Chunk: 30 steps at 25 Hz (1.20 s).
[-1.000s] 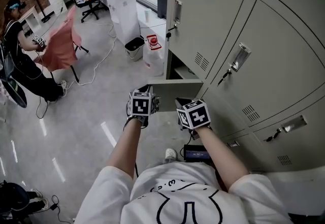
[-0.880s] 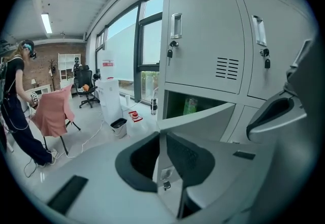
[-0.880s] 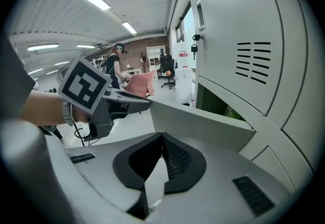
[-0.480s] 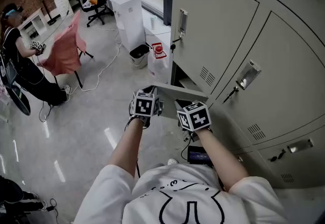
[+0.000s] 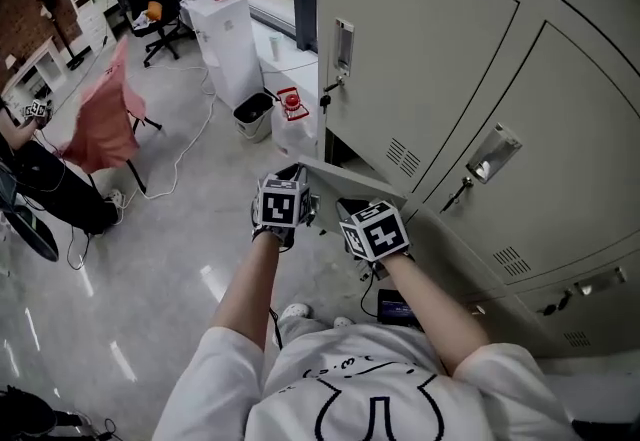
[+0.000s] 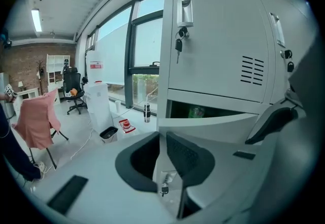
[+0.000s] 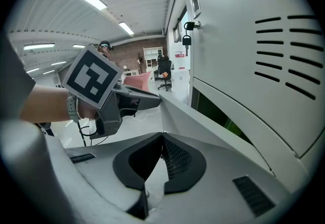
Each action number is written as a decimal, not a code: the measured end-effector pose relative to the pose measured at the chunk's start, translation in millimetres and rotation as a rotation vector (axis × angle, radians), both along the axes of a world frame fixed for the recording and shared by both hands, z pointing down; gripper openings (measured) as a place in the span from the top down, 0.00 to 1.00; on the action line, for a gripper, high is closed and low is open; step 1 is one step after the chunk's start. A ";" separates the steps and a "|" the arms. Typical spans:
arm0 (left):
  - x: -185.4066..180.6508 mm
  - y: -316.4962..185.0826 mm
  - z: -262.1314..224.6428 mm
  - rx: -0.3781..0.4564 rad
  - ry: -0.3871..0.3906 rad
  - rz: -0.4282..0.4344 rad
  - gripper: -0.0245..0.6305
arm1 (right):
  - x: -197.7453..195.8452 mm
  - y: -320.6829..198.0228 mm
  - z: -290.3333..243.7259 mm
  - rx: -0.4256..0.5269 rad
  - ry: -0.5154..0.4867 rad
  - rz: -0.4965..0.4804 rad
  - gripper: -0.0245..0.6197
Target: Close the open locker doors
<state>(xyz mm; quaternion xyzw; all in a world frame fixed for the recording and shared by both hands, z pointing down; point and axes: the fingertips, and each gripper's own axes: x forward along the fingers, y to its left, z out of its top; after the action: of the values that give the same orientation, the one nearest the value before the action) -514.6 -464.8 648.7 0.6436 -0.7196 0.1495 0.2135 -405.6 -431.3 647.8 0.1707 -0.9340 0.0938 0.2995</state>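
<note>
My left gripper (image 6: 161, 139) appears clamped on the free edge of the low locker door (image 6: 213, 122). My right gripper (image 7: 162, 137) is closed and empty, tips at the door's outer face. The door stands ajar before its compartment (image 6: 195, 112). Plan: I swing it level, push with the right, and free the left before the edge meets the frame.

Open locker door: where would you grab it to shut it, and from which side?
Grip the door by its thin free edge, coming from the room side. It stands part open from the lockers, with that edge sticking out into the room, so a push there should swing it shut easily.
</note>
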 end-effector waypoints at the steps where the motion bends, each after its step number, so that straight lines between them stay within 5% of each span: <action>1: -0.7 -5.7 0.5 -0.002 -0.006 0.019 0.86 | -1.9 -3.6 0.8 0.002 0.001 0.013 0.92; 14: 20.8 -70.6 6.6 -0.027 -0.053 0.320 0.86 | -7.2 -31.0 7.9 -0.002 0.008 0.252 0.92; 20: 13.0 -88.1 14.4 -0.059 -0.063 0.327 0.86 | -9.1 -38.6 4.8 0.018 0.020 0.316 0.92; 30: 6.2 -112.5 14.4 -0.055 -0.035 0.338 0.67 | -2.4 -40.4 10.5 0.026 0.058 0.393 0.92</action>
<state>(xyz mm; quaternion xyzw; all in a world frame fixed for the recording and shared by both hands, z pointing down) -508.4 -577.4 663.1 0.7468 -0.6002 0.2141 0.1902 -408.1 -471.7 658.3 0.3564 -0.8747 0.1336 0.2999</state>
